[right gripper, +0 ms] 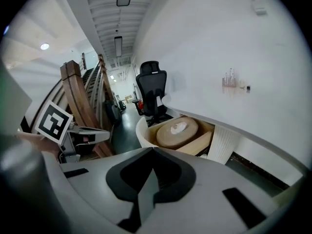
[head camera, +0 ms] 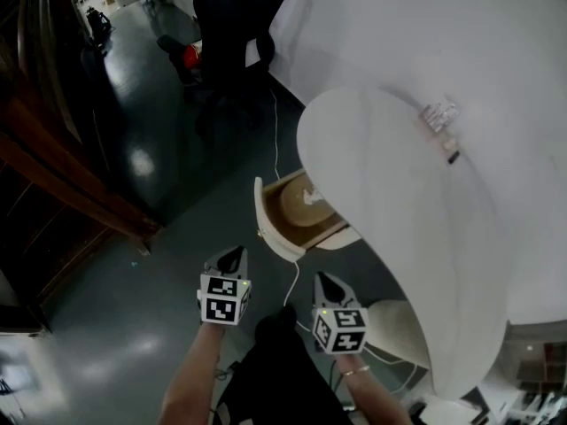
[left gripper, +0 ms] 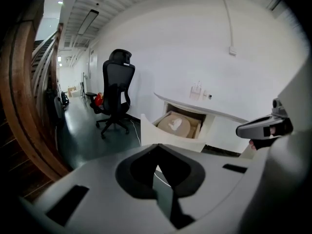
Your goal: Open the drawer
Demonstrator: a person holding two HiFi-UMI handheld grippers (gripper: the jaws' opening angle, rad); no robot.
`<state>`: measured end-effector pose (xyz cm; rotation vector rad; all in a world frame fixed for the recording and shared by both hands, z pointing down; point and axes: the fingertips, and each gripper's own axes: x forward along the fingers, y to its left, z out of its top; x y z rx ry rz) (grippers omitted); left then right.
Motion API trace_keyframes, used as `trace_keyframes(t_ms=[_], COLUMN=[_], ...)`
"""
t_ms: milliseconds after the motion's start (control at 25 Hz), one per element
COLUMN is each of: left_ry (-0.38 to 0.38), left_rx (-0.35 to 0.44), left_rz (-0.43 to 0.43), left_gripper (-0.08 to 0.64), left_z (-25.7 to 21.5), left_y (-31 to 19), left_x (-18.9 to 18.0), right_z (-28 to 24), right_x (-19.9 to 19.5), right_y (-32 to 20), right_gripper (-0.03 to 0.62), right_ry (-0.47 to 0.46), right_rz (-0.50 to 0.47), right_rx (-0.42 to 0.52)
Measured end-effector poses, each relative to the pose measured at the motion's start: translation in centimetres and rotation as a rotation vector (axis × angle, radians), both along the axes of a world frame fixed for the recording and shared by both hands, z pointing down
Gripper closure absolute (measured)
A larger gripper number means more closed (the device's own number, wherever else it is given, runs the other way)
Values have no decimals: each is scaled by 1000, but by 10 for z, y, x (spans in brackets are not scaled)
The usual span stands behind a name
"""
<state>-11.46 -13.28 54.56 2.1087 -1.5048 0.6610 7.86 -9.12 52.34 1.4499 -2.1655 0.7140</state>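
Observation:
The white drawer (head camera: 276, 226) under the round white table (head camera: 399, 193) stands pulled out, its curved front facing me. A round tan thing (head camera: 306, 204) with a white scrap on top lies inside it. Both grippers hover above the floor short of the drawer front, touching nothing. My left gripper (head camera: 232, 259) is shut and empty, and my right gripper (head camera: 330, 283) beside it is shut and empty too. The left gripper view has its jaws (left gripper: 157, 152) together below the drawer (left gripper: 165, 135). The right gripper view has its jaws (right gripper: 152, 152) together before the drawer's contents (right gripper: 176, 130).
A black office chair (head camera: 235, 25) stands on the dark floor beyond the drawer. A wooden stair railing (head camera: 62, 149) runs along the left. A white cable (head camera: 276, 140) trails over the floor to the drawer. Small items (head camera: 440, 118) sit on the table.

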Motion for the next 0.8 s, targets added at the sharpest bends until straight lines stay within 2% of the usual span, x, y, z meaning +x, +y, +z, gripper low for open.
trace_keyframes(t_ms=[520, 800], left_ry=[43, 64], left_rx=[163, 220], left_rz=[-3, -16], left_gripper=[557, 557], left_z=[-95, -123], left_y=[21, 35], left_x=[-1, -1], right_z=[-73, -92], right_x=[7, 12], right_y=[-7, 0], right_gripper=[589, 589], right_ry=[-60, -77], right_rz=[25, 28], right_rx=[163, 211])
